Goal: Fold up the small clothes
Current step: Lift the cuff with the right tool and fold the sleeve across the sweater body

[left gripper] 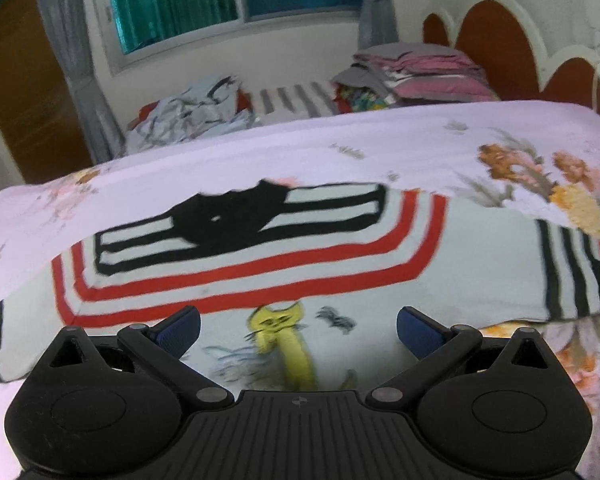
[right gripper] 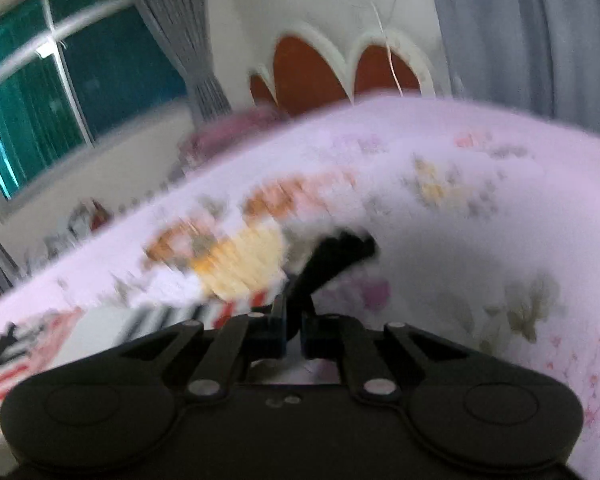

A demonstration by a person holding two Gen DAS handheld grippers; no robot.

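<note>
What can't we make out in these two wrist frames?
- Right wrist view: motion blur hides whether the nearly shut right tool pinches the black cloth edge.
- Left wrist view: the left tool body covers the shirt hem; the right sleeve runs off the frame edge.
- Left wrist view: the folded stack is too far and blurred to count.

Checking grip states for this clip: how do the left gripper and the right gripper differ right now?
The left gripper has its jaws wide apart, hovering over the yellow cat print on the white shirt; the right gripper has its jaws drawn nearly together, with black fabric running up from between them, seemingly pinched. The left wrist view is fairly sharp; the right is motion-blurred. Both point down over the floral bedsheet.
</note>
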